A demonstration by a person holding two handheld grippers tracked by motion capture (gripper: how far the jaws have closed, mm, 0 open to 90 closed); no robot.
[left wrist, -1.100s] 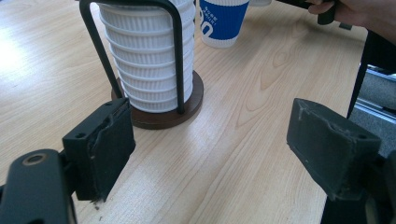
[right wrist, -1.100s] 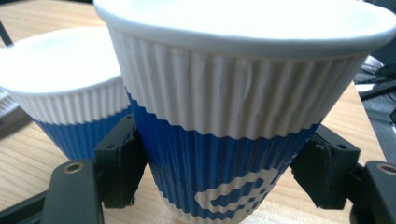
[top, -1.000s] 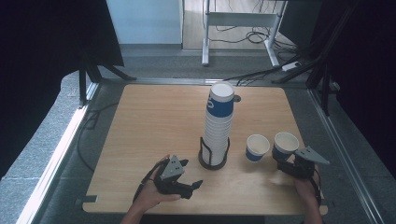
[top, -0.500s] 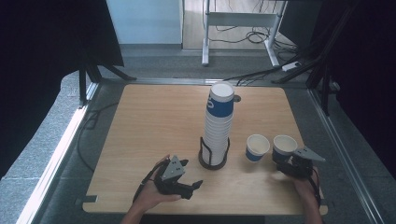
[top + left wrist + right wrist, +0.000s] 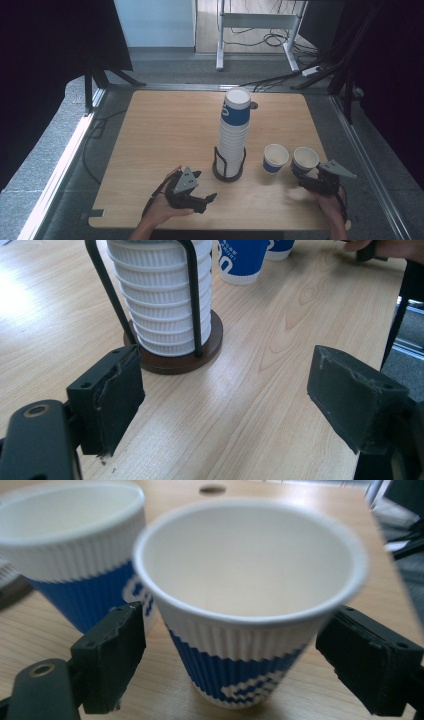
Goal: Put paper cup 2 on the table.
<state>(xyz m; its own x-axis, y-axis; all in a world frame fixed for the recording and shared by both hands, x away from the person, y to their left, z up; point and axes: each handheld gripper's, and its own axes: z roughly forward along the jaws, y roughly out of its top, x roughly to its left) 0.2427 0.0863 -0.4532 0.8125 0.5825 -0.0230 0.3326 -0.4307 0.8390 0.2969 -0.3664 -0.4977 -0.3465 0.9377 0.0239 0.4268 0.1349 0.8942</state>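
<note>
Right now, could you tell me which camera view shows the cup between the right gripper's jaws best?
The right gripper view: the cup sits close, upright and empty, with both pads clear of its ribbed wall. The high view shows it small, beside the second cup. The left gripper view catches just a blue scrap of it at the top edge.

cup stack (image 5: 234,134) left of two cups (image 5: 275,158)

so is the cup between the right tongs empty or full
Empty. The right gripper view looks straight into the cup and shows bare white walls and bottom, with nothing inside. It stands upright on the table.
</note>
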